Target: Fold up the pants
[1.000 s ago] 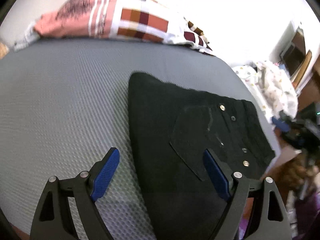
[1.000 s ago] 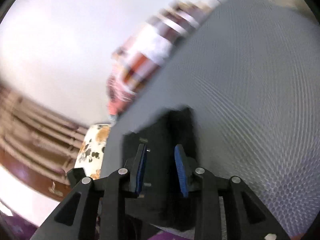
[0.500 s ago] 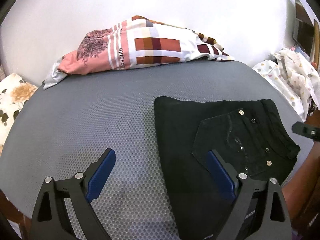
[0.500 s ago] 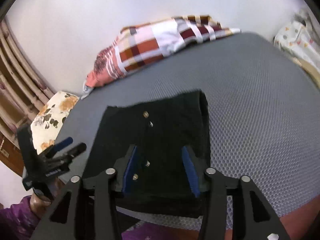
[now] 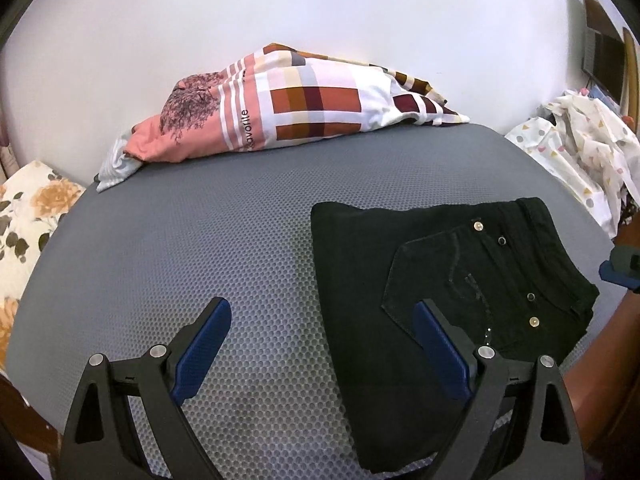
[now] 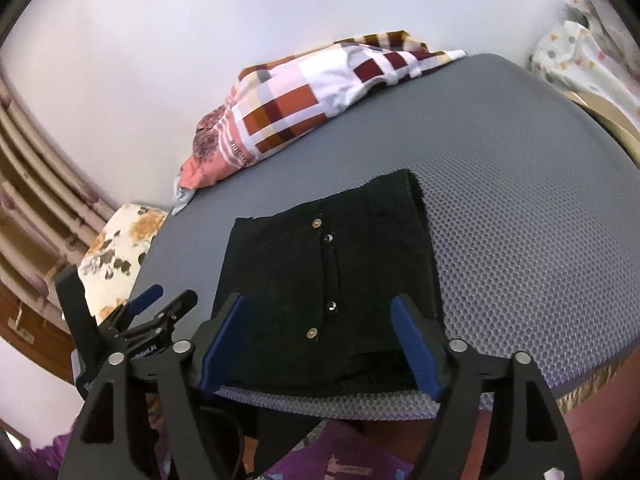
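Black pants [image 5: 440, 280] lie folded into a compact rectangle on the grey mesh surface [image 5: 200, 240], back pocket and metal rivets facing up. They also show in the right wrist view [image 6: 332, 280], near the front edge. My left gripper [image 5: 320, 344] is open and empty, above the surface; its right finger hangs over the pants' left part. My right gripper [image 6: 320, 344] is open and empty, held over the near edge of the pants. The left gripper [image 6: 156, 312] shows at the left of the right wrist view.
A pink and plaid bundle of cloth [image 5: 288, 100] lies at the far edge against the white wall. A floral cushion [image 5: 28, 216] sits off the left side. Patterned white cloth [image 5: 580, 152] is heaped at the right. Curtains [image 6: 36, 168] hang at the left.
Both grippers have pulled back and levelled out toward the pants. The right gripper's jaws have opened wide. The pants lie still.
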`<control>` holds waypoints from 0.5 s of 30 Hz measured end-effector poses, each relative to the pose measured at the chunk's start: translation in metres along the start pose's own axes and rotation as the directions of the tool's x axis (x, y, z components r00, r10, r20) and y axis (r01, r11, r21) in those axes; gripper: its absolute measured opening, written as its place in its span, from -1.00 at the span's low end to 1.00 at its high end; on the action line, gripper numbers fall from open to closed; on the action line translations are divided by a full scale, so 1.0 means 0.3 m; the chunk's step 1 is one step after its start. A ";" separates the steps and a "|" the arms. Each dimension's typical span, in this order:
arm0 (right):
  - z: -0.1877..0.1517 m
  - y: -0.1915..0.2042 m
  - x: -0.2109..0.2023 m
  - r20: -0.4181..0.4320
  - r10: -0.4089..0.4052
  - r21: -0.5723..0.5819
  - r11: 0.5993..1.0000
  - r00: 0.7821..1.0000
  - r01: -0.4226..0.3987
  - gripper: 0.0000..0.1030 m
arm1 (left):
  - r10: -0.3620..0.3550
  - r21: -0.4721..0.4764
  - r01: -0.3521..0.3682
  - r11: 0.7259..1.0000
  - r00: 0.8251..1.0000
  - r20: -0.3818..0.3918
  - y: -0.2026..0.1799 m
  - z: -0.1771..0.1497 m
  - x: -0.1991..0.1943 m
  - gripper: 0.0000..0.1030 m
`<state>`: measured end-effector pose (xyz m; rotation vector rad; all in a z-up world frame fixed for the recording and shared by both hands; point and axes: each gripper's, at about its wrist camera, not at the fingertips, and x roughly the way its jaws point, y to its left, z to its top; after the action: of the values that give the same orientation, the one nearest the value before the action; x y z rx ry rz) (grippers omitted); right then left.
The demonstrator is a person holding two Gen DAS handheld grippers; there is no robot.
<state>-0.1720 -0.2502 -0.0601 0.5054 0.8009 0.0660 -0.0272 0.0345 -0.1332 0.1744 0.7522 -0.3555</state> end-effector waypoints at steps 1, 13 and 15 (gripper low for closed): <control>0.001 -0.012 -0.005 0.006 0.002 0.015 1.000 1.000 -0.002 0.48 | -0.003 -0.001 0.003 1.000 1.000 0.000 -0.001 0.000 -0.001 0.79; 0.009 -0.145 0.032 -0.019 -0.093 0.096 0.991 0.996 0.094 0.61 | 0.007 -0.007 -0.008 1.000 0.999 -0.054 0.016 -0.012 0.048 0.80; 0.022 -0.167 0.058 -0.043 -0.096 0.099 0.990 0.994 0.100 0.62 | 0.012 -0.009 -0.012 1.000 0.998 -0.065 0.024 -0.012 0.062 0.80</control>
<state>-0.1619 -0.2929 -0.0909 0.5609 0.8687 -0.0561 -0.0143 0.0376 -0.1485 0.1825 0.8163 -0.3361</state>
